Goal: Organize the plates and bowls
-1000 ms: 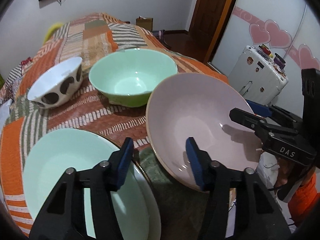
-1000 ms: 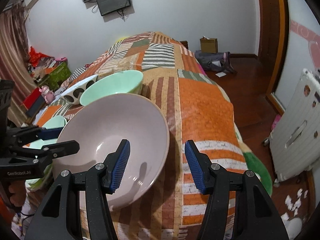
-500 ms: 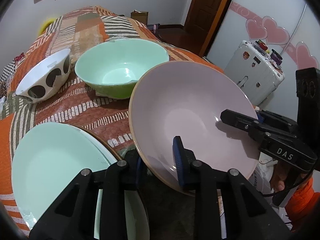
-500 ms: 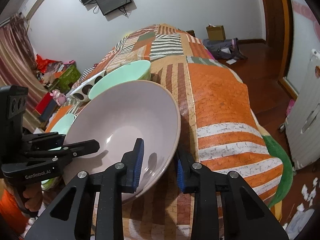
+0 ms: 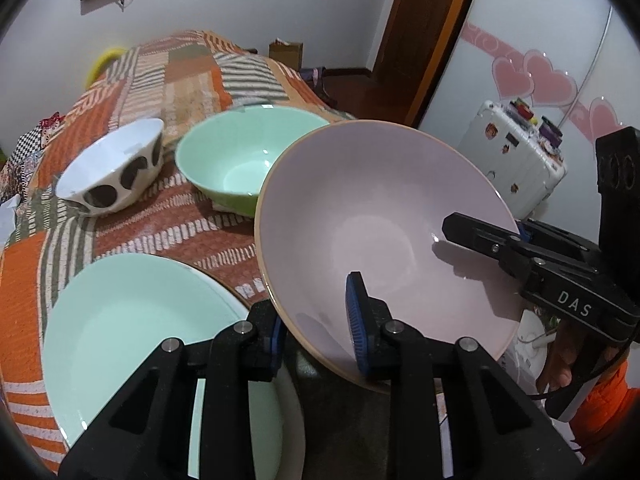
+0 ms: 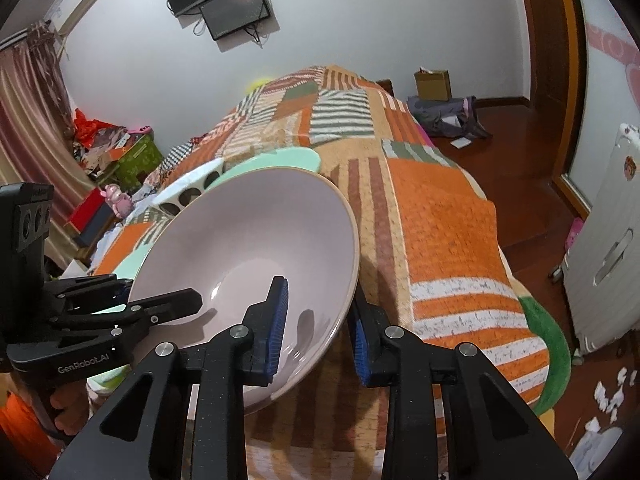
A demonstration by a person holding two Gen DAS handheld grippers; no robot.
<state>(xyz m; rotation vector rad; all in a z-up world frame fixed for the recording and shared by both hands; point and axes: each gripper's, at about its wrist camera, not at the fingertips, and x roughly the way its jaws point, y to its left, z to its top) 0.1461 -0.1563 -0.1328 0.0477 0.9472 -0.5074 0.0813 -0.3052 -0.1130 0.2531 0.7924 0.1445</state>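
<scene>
A large pale pink bowl [image 5: 384, 216] is held tilted above the bed by both grippers. My left gripper [image 5: 318, 320] is shut on its near rim. My right gripper [image 6: 318, 328] is shut on the opposite rim; it also shows in the left wrist view [image 5: 496, 240]. The pink bowl fills the middle of the right wrist view [image 6: 256, 240]. A green bowl [image 5: 244, 160] and a white bowl with black spots [image 5: 116, 172] sit on the patchwork bedspread [image 5: 168, 224] behind it. A mint plate [image 5: 132, 328] lies at lower left on a white plate [image 5: 294, 420].
A white suitcase [image 5: 516, 160] stands on the floor to the right of the bed, also in the right wrist view [image 6: 604, 256]. Bags and a box [image 6: 436, 84] lie by the far wall. Clutter [image 6: 108, 148] sits left of the bed.
Both grippers went from open around the pink bowl's rim to shut on it. The bowl has since lifted and tilted.
</scene>
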